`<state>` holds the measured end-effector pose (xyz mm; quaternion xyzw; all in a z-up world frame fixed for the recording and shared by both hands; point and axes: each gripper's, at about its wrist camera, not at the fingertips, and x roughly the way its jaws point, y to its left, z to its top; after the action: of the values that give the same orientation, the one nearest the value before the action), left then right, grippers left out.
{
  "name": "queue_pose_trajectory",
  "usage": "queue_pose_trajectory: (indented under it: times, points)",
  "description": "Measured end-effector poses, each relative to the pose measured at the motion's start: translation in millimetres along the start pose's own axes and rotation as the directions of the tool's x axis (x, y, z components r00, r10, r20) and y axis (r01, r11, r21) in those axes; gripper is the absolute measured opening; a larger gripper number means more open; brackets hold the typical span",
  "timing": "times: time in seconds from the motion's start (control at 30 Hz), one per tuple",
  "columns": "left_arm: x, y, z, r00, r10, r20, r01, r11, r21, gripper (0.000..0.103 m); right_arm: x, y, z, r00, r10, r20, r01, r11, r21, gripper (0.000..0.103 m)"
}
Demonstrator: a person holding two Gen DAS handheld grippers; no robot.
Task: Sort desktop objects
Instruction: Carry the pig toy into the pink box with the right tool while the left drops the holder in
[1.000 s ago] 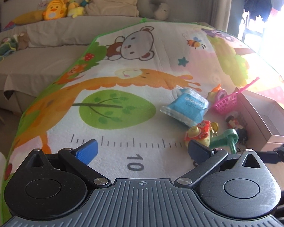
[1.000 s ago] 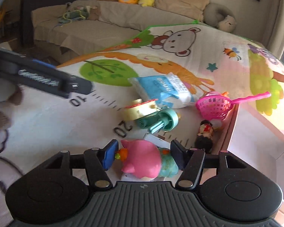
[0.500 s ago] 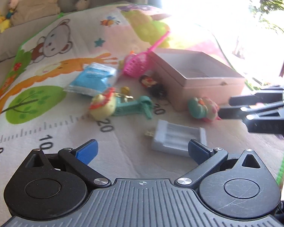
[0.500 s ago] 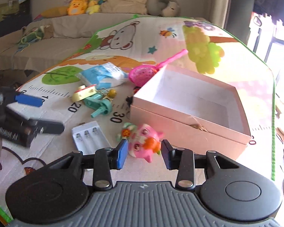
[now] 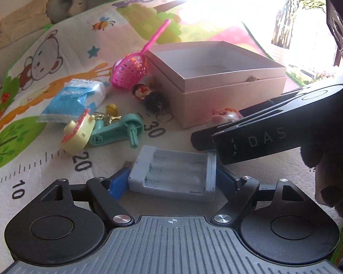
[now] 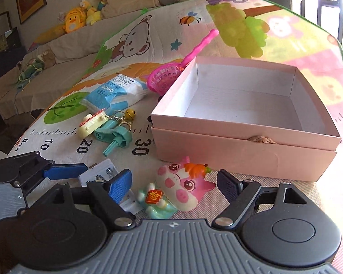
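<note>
My left gripper (image 5: 171,179) has its blue pads around a white battery holder (image 5: 173,173) that lies on the play mat; the pads look to touch both ends. The holder's end also shows in the right wrist view (image 6: 98,173). My right gripper (image 6: 175,183) is open, its fingers either side of a pink pig toy (image 6: 183,187) on the mat, not touching it. The toy also shows in the left wrist view (image 5: 226,115). An open pink box (image 6: 240,141) stands just behind, empty inside.
To the left of the box (image 5: 194,105) lie a pink toy net (image 6: 164,78), a blue tissue pack (image 6: 114,92), a cream toy with keyring (image 6: 92,125), a teal plastic part (image 6: 115,138) and a small doll (image 5: 148,94). A sofa with plush toys is behind.
My left gripper has come down and forward and closed around the battery holder. My right gripper has widened and lowered around the pig toy, closer to the box.
</note>
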<state>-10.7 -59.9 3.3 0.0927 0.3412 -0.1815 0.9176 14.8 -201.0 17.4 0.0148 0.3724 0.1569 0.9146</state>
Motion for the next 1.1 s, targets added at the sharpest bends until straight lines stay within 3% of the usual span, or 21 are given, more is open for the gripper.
queue_pose_trajectory:
  times: [0.03, 0.13, 0.27, 0.4, 0.53, 0.7, 0.77, 0.83, 0.87, 0.9, 0.97, 1.1]
  points:
    - [-2, -2, -1, 1.0, 0.011, 0.005, -0.011, 1.0, 0.014, 0.085, 2, -1, -1, 1.0, 0.005, -0.013, -0.005, 1.0, 0.007, 0.072]
    - [-11, -6, -6, 1.0, 0.021, 0.01, -0.022, 0.999, 0.049, 0.085, -8, 1, -5, 1.0, 0.009, -0.016, -0.01, 1.0, -0.029, 0.065]
    - [-30, -13, -6, 1.0, -0.005, 0.029, 0.002, 0.996, 0.092, 0.083, -37, -7, -15, 1.0, 0.009, -0.023, -0.011, 0.998, -0.059, 0.062]
    - [-54, -22, 4, 0.996, -0.035, 0.079, 0.027, 0.994, 0.106, 0.083, -85, -21, -24, 1.0, -0.011, 0.021, 0.012, 0.998, -0.057, 0.06]
    - [-81, -32, 27, 0.981, -0.053, 0.184, 0.027, 0.989, 0.144, 0.083, -140, -33, -19, 0.992, -0.023, 0.126, 0.029, 0.999, -0.044, 0.06]
    - [-81, -40, 71, 0.953, -0.037, 0.302, -0.021, 0.982, 0.188, 0.083, -186, -48, 13, 0.954, -0.072, 0.293, 0.085, 0.996, -0.034, 0.059]
    - [-68, -43, 91, 0.942, -0.03, 0.335, -0.037, 0.981, 0.191, 0.083, -186, -58, 35, 0.939, -0.085, 0.334, 0.102, 0.994, -0.032, 0.059]
    - [-45, -43, 114, 0.92, -0.023, 0.392, -0.049, 0.984, 0.173, 0.084, -174, -70, 62, 0.936, -0.086, 0.341, 0.091, 0.996, -0.001, 0.06]
    - [-31, -42, 124, 0.912, -0.014, 0.411, -0.052, 0.987, 0.15, 0.095, -165, -76, 74, 0.937, -0.081, 0.341, 0.079, 0.997, 0.019, 0.06]
    - [-19, -41, 131, 0.914, -0.009, 0.405, -0.052, 0.989, 0.139, 0.1, -155, -83, 86, 0.936, -0.075, 0.343, 0.065, 0.997, 0.041, 0.063]
    - [2, -34, 138, 0.935, 0.015, 0.355, -0.055, 0.993, 0.103, 0.099, -128, -97, 108, 0.95, -0.062, 0.306, 0.038, 0.996, 0.084, 0.068]
    - [-9, -9, 103, 0.951, 0.032, 0.306, -0.05, 0.997, 0.051, 0.102, -92, -107, 114, 0.971, -0.087, 0.223, 0.059, 0.99, 0.129, 0.068]
